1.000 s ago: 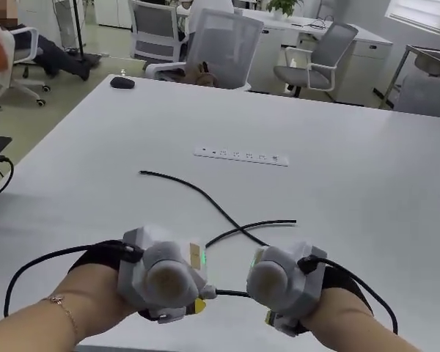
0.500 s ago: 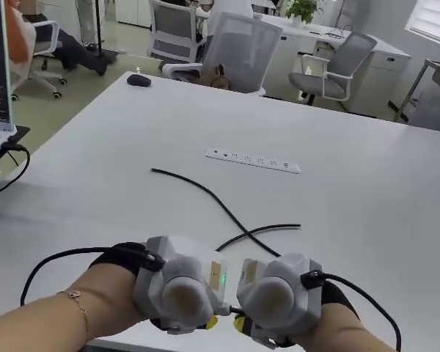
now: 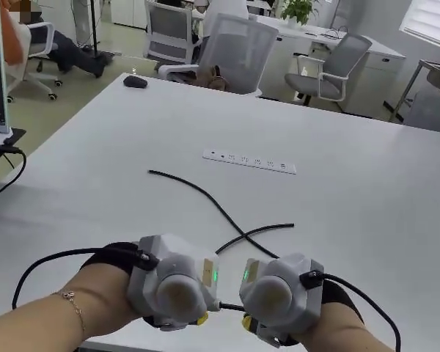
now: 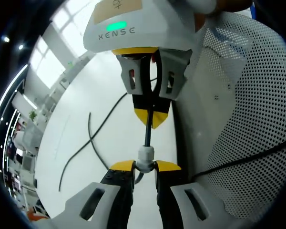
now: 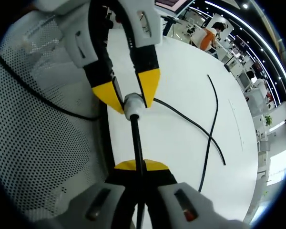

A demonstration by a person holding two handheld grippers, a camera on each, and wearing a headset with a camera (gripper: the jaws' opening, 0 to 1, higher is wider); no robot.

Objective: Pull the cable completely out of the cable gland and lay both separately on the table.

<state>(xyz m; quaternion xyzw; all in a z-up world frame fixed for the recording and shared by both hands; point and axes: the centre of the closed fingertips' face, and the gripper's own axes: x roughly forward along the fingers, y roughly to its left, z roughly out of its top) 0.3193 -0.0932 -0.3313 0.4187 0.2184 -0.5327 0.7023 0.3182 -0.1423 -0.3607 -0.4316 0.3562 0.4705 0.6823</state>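
Note:
My left gripper is shut on the white cable gland. A black cable runs straight out of the gland into the yellow tips of my right gripper, which is shut on it. In the right gripper view the right gripper pinches the cable a short way from the gland. In the head view the left gripper and the right gripper face each other at the table's near edge, a short piece of cable between them. Loose cable strands cross on the table beyond.
A white power strip lies mid-table and a dark mouse sits at the far left corner of the white table. Office chairs stand behind it. A white perforated mesh surface lies just off the table's near edge.
The two grippers have come closer together than a second ago, then parted slightly. The head camera has shifted a little. The loose strands on the table lie as before.

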